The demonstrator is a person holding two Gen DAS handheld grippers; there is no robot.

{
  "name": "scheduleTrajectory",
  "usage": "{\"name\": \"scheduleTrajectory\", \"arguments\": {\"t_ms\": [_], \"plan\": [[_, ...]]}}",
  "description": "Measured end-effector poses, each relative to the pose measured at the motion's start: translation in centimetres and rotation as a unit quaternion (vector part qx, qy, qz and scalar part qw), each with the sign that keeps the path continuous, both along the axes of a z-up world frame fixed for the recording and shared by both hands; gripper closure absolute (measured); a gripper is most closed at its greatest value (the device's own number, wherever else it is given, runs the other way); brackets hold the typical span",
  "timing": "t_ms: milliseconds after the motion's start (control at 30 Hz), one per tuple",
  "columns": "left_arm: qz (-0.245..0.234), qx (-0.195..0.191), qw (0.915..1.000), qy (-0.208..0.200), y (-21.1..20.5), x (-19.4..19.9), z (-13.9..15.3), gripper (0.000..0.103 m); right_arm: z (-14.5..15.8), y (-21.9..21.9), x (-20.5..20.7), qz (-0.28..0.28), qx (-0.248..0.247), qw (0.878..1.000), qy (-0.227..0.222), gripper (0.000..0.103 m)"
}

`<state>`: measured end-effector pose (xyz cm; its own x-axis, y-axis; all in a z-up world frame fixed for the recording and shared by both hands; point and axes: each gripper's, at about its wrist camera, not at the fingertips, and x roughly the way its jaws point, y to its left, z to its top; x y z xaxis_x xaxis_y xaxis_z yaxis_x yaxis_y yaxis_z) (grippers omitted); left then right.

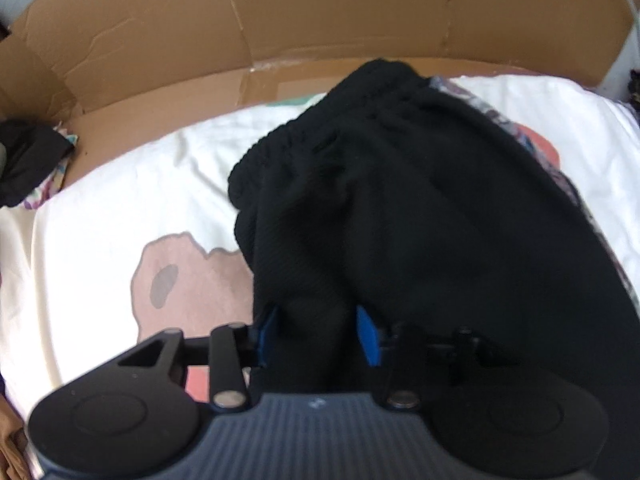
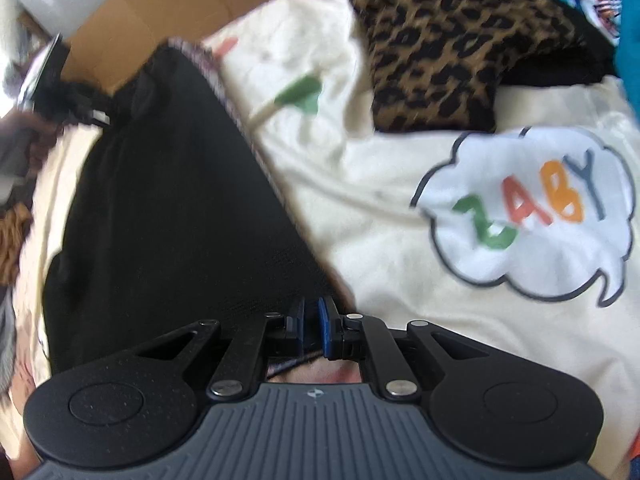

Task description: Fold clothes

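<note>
1. The left gripper (image 1: 316, 334) is pointed steeply downward at the black garment (image 1: 400, 208). A thick bunched fold of that garment fills the gap between the two blue pads (image 1: 367, 334), and the jaws are clamped on it at a moderate spread.

2. The black garment is laid on the cream printed blanket (image 1: 100, 208), with its gathered waistband at the far end, nearest the cardboard sheet (image 1: 280, 12). In the left wrist view it is spread from the gripper toward the right edge.

3. Left of the black garment, against the cardboard sheet, a dark crumpled cloth (image 1: 28, 160) is seen; it is cut off by the frame edge and cannot be identified.

4. The right gripper (image 2: 311, 326) is tilted downward over the near corner of the black garment (image 2: 168, 208). Its jaws are nearly together and are pinched on the garment's edge. The contact itself is partly hidden behind the finger linkage.

5. Right of the black garment, well apart from it, a leopard-print cloth (image 2: 448, 40) is seen on the cream printed blanket (image 2: 380, 208). Nearer the right gripper, a printed speech bubble (image 2: 528, 216) is visible.

6. At the left edge of the right wrist view, blurred objects beyond the black garment cannot be made out.
</note>
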<state>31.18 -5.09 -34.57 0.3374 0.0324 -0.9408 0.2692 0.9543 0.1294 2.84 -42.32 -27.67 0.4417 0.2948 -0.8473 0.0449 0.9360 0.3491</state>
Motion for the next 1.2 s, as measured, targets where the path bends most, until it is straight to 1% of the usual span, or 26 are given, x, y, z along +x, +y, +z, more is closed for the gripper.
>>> {"name": "scheduleTrajectory", "arguments": {"t_ms": [33, 67, 100, 167, 300, 433, 533, 567, 633, 700, 800, 867, 933, 967, 1000, 1067, 1167, 1200], "plan": [[-0.009, -0.006, 0.9999, -0.001, 0.1, -0.6, 0.5, 0.058, 0.2, -0.3, 0.0, -0.007, 0.001, 1.0, -0.006, 0.087], [-0.019, -0.011, 0.9998, -0.002, 0.1, -1.3, 1.0, 0.058, 0.5, -0.7, 0.0, -0.013, -0.003, 1.0, -0.01, 0.084], [-0.027, -0.015, 0.9995, -0.003, 0.3, -2.0, 1.7, 0.058, 0.7, -1.0, 0.0, -0.02, -0.006, 1.0, -0.015, 0.076], [-0.044, -0.022, 0.9988, -0.006, 0.8, -3.8, 3.2, 0.057, 0.9, -1.5, 0.1, -0.029, -0.01, 0.999, -0.02, 0.068], [-0.064, -0.038, 0.9972, -0.013, 2.0, -7.2, 6.5, 0.057, 0.9, -2.0, -0.1, -0.04, 0.001, 0.999, -0.021, 0.068], [-0.078, -0.06, 0.995, -0.02, 3.1, -10.1, 9.7, 0.057, 0.8, -1.5, -0.1, -0.033, 0.006, 0.999, -0.028, 0.068], [-0.086, -0.068, 0.9938, -0.022, 4.1, -12.0, 11.5, 0.057, 0.6, -1.0, 0.2, -0.027, -0.014, 0.999, -0.017, 0.068], [-0.088, -0.065, 0.9938, -0.023, 4.4, -12.4, 12.2, 0.057, 0.6, -0.9, 0.2, -0.027, -0.016, 0.999, -0.016, 0.068], [-0.091, -0.071, 0.9928, -0.031, 5.7, -13.9, 13.5, 0.056, 0.7, -0.9, 0.3, -0.028, -0.018, 0.999, -0.014, 0.068], [-0.085, -0.08, 0.9925, -0.037, 7.3, -15.0, 14.3, 0.052, 1.0, -0.9, 0.3, -0.03, -0.019, 0.999, -0.016, 0.068], [-0.081, -0.077, 0.9928, -0.043, 9.2, -17.4, 14.6, 0.052, 1.9, -0.5, 0.6, -0.031, -0.018, 0.999, -0.013, 0.068], [-0.082, -0.082, 0.9919, -0.052, 10.4, -19.0, 14.3, 0.054, 3.0, 0.7, 0.9, -0.007, -0.039, 0.999, -0.023, 0.068], [-0.089, -0.102, 0.9891, -0.058, 11.4, -20.7, 13.8, 0.056, 4.0, 1.8, 1.2, 0.011, -0.031, 0.999, -0.033, 0.068], [-0.095, -0.107, 0.988, -0.058, 11.7, -21.4, 13.4, 0.059, 4.3, 2.4, 1.3, 0.016, -0.021, 0.999, -0.034, 0.068], [-0.101, -0.105, 0.9879, -0.055, 12.0, -22.0, 12.8, 0.06, 4.6, 3.0, 1.4, 0.023, -0.013, 0.999, -0.035, 0.068], [-0.095, -0.103, 0.989, -0.046, 12.8, -23.0, 11.5, 0.066, 4.8, 4.5, 1.5, 0.047, -0.013, 0.998, -0.032, 0.068], [-0.083, -0.11, 0.9899, -0.032, 14.0, -24.2, 9.6, 0.068, 5.0, 6.6, 1.8, 0.076, -0.021, 0.997, -0.013, 0.068], [-0.075, -0.116, 0.9899, -0.03, 14.3, -24.5, 9.0, 0.068, 5.2, 7.2, 1.9, 0.083, -0.016, 0.996, -0.011, 0.068]]}}
